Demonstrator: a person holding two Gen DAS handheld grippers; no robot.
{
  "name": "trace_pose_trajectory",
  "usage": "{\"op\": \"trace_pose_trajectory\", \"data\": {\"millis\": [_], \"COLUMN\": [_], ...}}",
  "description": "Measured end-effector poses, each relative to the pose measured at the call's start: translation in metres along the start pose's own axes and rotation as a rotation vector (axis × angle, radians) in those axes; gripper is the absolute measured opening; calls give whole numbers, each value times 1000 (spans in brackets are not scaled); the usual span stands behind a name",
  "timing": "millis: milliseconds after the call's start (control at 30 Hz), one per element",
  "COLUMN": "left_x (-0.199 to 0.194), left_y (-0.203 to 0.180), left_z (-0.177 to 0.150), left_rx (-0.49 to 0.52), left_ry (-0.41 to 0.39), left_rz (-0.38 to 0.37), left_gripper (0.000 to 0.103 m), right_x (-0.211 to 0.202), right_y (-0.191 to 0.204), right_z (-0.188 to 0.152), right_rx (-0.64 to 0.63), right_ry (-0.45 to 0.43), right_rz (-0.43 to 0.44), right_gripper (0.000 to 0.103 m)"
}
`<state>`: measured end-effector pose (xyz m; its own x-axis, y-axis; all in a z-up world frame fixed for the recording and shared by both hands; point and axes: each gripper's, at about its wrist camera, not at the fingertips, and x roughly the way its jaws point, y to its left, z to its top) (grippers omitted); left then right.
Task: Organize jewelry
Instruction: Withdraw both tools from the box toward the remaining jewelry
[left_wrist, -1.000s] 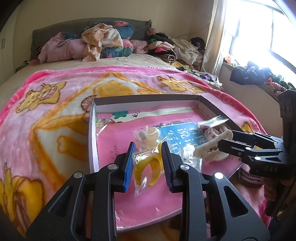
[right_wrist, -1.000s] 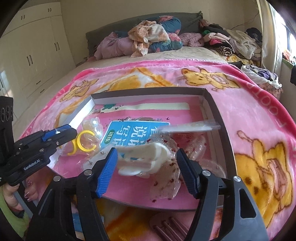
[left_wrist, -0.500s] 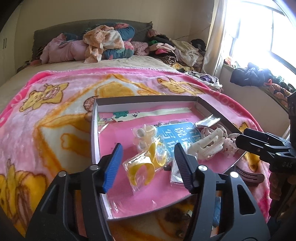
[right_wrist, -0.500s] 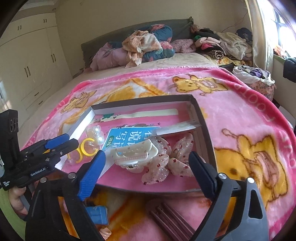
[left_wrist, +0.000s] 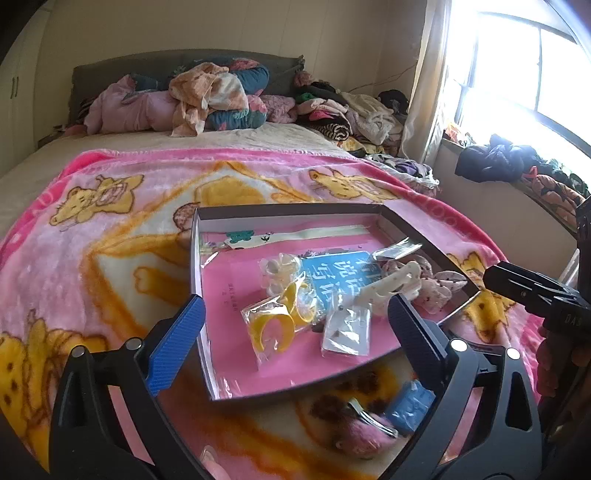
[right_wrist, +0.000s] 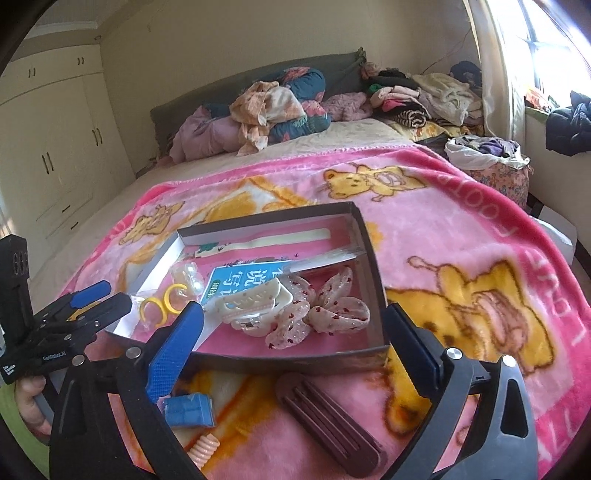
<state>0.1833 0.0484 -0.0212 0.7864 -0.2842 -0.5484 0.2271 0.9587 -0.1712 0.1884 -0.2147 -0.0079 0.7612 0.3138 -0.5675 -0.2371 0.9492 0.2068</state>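
Pink blanket (left_wrist: 92, 258); bagged yellow rings (left_wrist: 271, 328) between left tool's (left_wrist: 295, 325) opening jaws.

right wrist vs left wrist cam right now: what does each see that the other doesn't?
Right wrist only: the wardrobe doors, a brown hair comb on the blanket below the box, and a coiled peach hair tie.

Left wrist only: a pink fuzzy hair clip on the blanket, and a flat clear packet in the box.

Both: the box, the white claw clip, the yellow rings, the blue item outside the box, and both claws, opening with nothing between them.
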Motion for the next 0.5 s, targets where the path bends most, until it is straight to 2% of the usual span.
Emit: {"op": "trace_pose_trajectory", "data": {"millis": [500], "left_x": [-22], "left_y": [-15], "left_z": [-8], "left_rx": [27], "left_ry": [-10], "left_rz": [-15], "left_gripper": [91], "right_x": [-34], "right_y": [0], "right_z": [-14], "right_rx": [4], "right_ry": [-26], "right_rz": [12], "right_gripper": [95]}}
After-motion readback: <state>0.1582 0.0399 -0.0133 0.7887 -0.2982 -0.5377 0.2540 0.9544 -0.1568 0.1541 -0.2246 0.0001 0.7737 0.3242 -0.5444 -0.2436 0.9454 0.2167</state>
